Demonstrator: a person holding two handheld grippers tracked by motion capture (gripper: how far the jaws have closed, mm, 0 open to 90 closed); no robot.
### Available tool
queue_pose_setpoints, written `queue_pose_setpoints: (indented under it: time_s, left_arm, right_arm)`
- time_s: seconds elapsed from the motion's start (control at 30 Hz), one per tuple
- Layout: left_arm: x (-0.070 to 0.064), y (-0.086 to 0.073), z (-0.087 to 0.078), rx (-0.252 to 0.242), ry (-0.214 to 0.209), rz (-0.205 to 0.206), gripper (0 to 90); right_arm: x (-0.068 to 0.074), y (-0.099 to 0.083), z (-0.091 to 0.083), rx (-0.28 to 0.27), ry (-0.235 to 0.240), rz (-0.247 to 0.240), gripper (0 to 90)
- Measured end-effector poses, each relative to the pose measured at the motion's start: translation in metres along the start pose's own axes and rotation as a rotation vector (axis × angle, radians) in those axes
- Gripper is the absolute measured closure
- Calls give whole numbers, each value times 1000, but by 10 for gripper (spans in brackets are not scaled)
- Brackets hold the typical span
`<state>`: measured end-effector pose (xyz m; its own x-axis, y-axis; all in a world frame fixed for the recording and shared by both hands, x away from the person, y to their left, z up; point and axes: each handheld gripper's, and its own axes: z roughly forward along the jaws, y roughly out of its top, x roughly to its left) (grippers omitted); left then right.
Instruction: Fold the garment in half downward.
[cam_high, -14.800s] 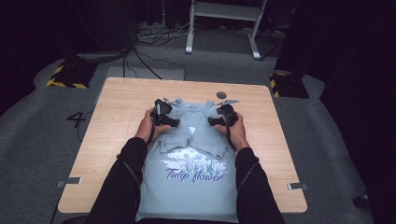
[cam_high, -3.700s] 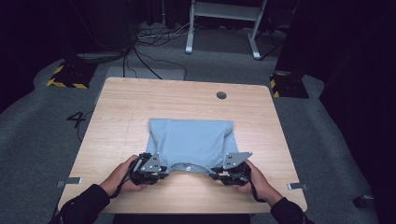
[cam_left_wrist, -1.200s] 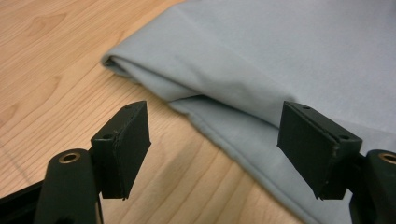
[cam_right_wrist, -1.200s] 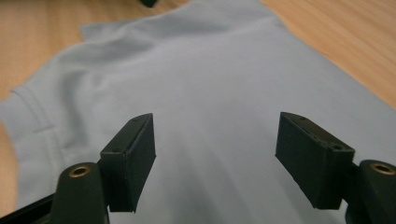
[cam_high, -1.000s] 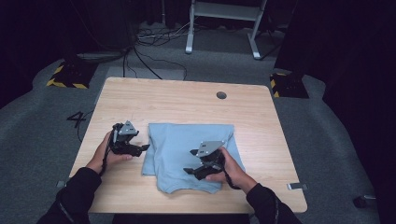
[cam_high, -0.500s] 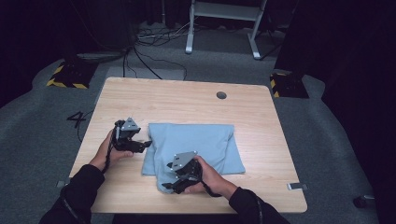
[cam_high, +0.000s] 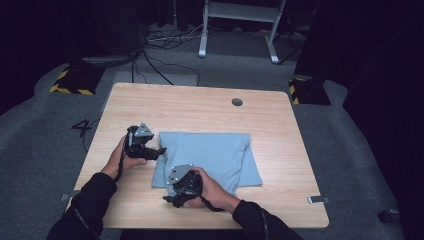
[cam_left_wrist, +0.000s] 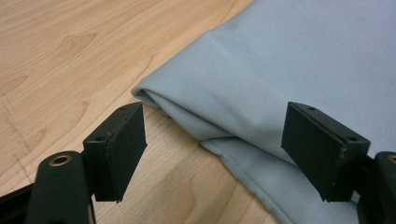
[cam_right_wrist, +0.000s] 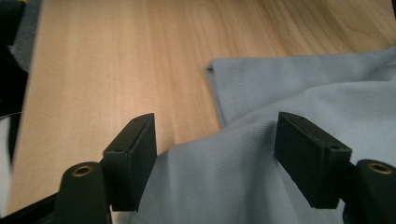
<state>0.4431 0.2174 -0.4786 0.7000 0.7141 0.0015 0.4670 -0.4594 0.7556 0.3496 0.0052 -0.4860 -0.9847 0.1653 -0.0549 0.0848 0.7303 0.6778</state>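
A folded light-blue T-shirt (cam_high: 210, 155) lies flat in the middle of the wooden table (cam_high: 200, 107). My left gripper (cam_high: 156, 150) is open at the shirt's left edge; in the left gripper view its jaws stand wide apart around the folded corner of the shirt (cam_left_wrist: 261, 88), touching nothing. My right gripper (cam_high: 172, 199) is open at the shirt's near-left corner. In the right gripper view its jaws hover over a rumpled fold of the shirt (cam_right_wrist: 261, 163), with nothing pinched between them.
A small round hole (cam_high: 237, 102) sits near the table's far edge. Bare wood surrounds the shirt on every side. Cables (cam_high: 165, 37) and a white frame (cam_high: 240, 15) stand on the grey floor beyond the table.
My right gripper has moved left along the shirt's near edge to its near-left corner. My left gripper has edged right, up to the shirt's left edge.
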Motion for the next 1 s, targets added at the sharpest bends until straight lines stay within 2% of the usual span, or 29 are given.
queue_pose_setpoints:
  time_s: [0.13, 0.3, 0.53, 0.6, 0.7, 0.83, 0.9, 1.0]
  left_arm:
    - [0, 0, 2, 8, 0, 4, 216]
    - [2, -1, 2, 1, 4, -18, 214]
    - [4, -1, 5, 6, 7, -24, 217]
    - [3, -1, 6, 3, 7, -34, 215]
    - [4, -1, 6, -6, 43, -37, 217]
    - [4, -2, 8, -5, 48, -44, 216]
    - [5, -3, 9, -4, 44, -58, 216]
    - [6, -4, 10, 0, 50, -64, 214]
  right_arm:
    - [-4, 3, 6, 20, -35, 19, 308]
    - [-4, 9, 14, 51, -71, 29, 365]
    - [-8, 12, 16, 45, -100, 99, 606]
    - [-8, 12, 15, 41, -114, 119, 705]
    - [-11, 10, 14, 33, -114, 150, 804]
    - [-9, 7, 12, 27, -101, 155, 826]
    - [-4, 7, 12, 26, -93, 130, 829]
    - [1, 7, 11, 25, -84, 125, 830]
